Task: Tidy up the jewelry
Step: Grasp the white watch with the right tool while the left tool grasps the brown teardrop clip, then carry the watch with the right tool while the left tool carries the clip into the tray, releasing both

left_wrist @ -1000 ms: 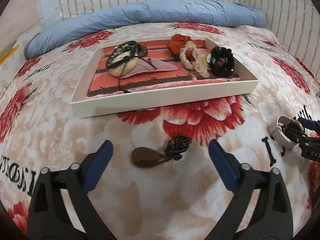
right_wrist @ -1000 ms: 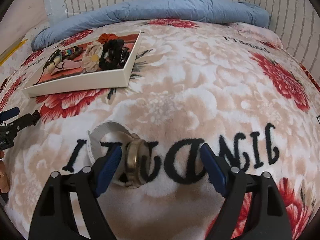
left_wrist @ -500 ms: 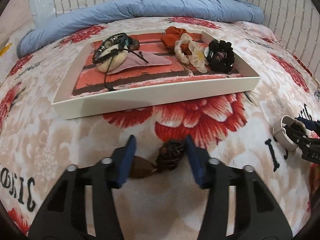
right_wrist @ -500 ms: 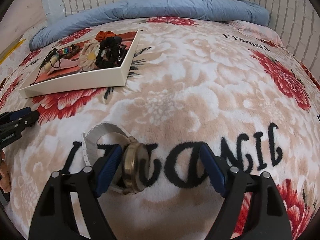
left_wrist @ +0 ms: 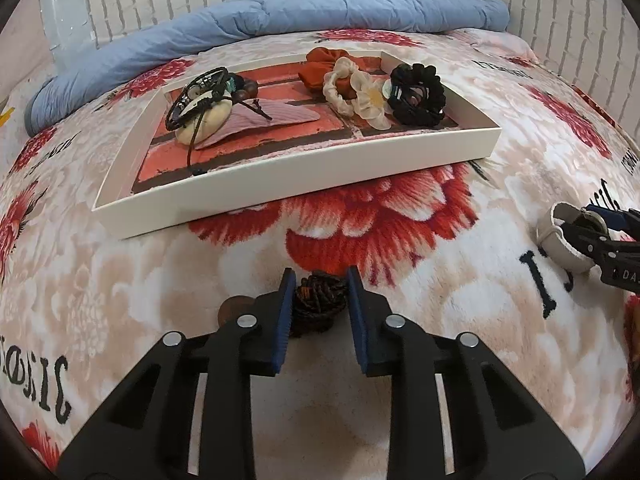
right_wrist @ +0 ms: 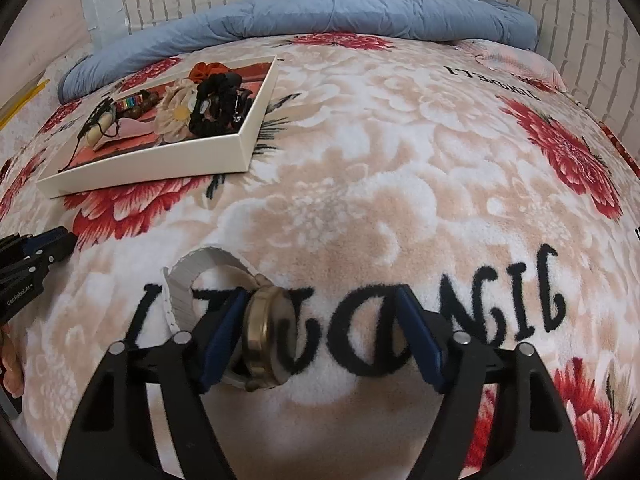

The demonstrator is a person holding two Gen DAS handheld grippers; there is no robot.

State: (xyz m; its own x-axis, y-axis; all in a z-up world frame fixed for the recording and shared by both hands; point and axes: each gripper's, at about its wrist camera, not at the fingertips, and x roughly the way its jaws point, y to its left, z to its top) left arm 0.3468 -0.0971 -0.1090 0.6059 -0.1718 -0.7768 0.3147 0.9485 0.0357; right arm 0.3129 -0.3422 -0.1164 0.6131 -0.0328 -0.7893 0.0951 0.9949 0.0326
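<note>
Left tongs pinched narrow on a knot, right tongs wide around a watch, both on the bed short of the tray.

Nearest, the left gripper (left_wrist: 318, 280) has just been closing; its blue pads press both sides of the dark brown woven cord knot (left_wrist: 320, 300), whose brown teardrop pendant (left_wrist: 234, 306) peeks out left. Right of the knot, the right gripper (right_wrist: 322, 304) has just been narrowing, jaws still wide, the brass-cased wristwatch with white strap (right_wrist: 266, 340) against its left pad only. Both pieces lie on the floral plush blanket (left_wrist: 400, 220). Beyond the knot sits the shallow white cardboard tray (left_wrist: 304, 178), holding bracelets and scrunchies. Farthest, a rolled blue quilt (left_wrist: 280, 20).
</note>
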